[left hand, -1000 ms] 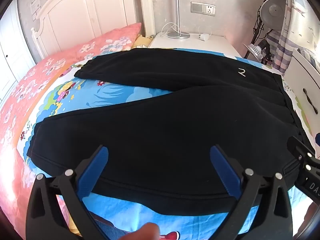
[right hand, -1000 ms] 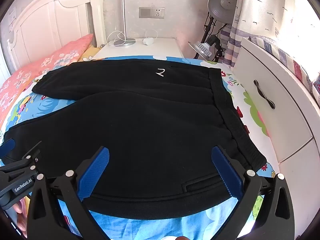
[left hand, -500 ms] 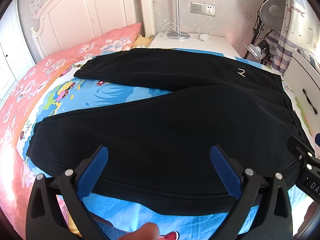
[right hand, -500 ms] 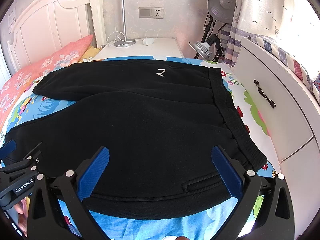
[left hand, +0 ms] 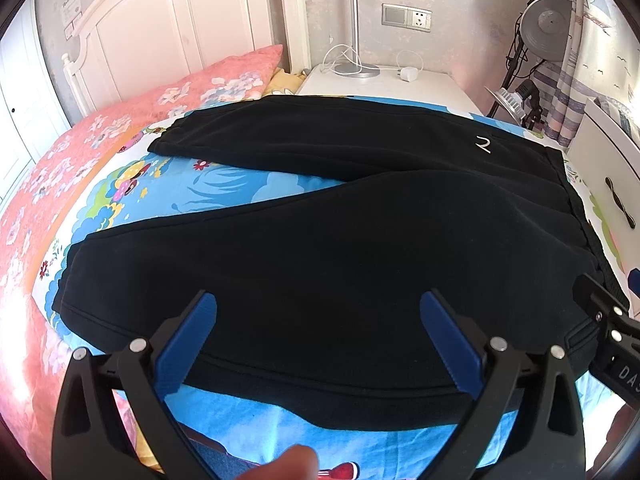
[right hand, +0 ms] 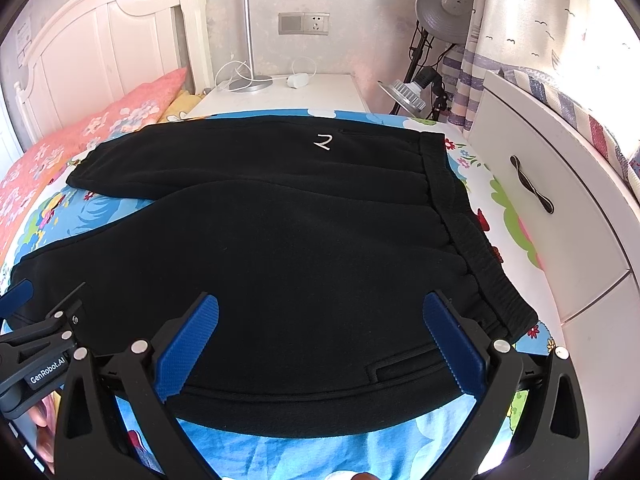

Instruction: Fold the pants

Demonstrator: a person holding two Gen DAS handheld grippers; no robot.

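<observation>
Black pants (left hand: 340, 232) lie spread flat on the bed, legs pointing left, waistband (right hand: 460, 220) to the right, a small white logo (right hand: 322, 142) on the far leg. My left gripper (left hand: 318, 308) is open and empty, hovering over the near leg by its near edge. My right gripper (right hand: 320, 310) is open and empty, over the hip part near the waistband and a pocket slit (right hand: 404, 368). Each gripper shows at the edge of the other's view.
The bed has a blue cartoon sheet (left hand: 224, 188) and a pink floral quilt (left hand: 52, 168) on the left. A white headboard (left hand: 168, 36) and nightstand (right hand: 280, 96) with a lamp stand behind. A white drawer cabinet (right hand: 560, 220) flanks the bed's right side.
</observation>
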